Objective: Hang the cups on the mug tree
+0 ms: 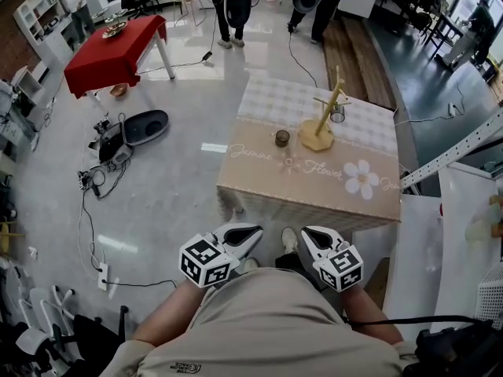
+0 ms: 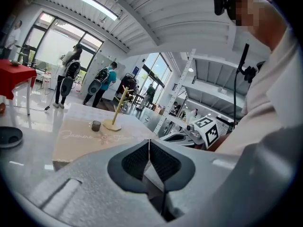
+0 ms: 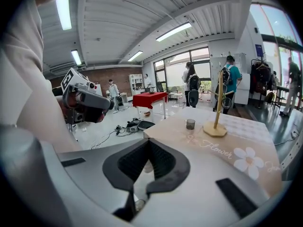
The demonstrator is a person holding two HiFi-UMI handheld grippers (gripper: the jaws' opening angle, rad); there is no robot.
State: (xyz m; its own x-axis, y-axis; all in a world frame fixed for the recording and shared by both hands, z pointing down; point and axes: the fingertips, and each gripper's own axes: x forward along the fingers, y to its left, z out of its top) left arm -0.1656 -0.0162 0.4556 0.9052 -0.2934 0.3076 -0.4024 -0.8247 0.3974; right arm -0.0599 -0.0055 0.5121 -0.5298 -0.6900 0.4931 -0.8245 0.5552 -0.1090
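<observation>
The left gripper (image 1: 250, 233) and right gripper (image 1: 311, 234) are closed and empty. A cup (image 1: 282, 138) sits left of the mug tree (image 1: 325, 118) on the desk (image 1: 259, 181).

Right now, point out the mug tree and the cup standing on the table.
mug tree (image 1: 317, 140): head view, on its flat wooden base.
cup (image 1: 282, 138): head view, on its open top, left of the tree's base.

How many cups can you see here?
2. One cup stands left of the tree; the other cup is by the tree's right branch, perhaps hanging. None seems hidden.
</observation>
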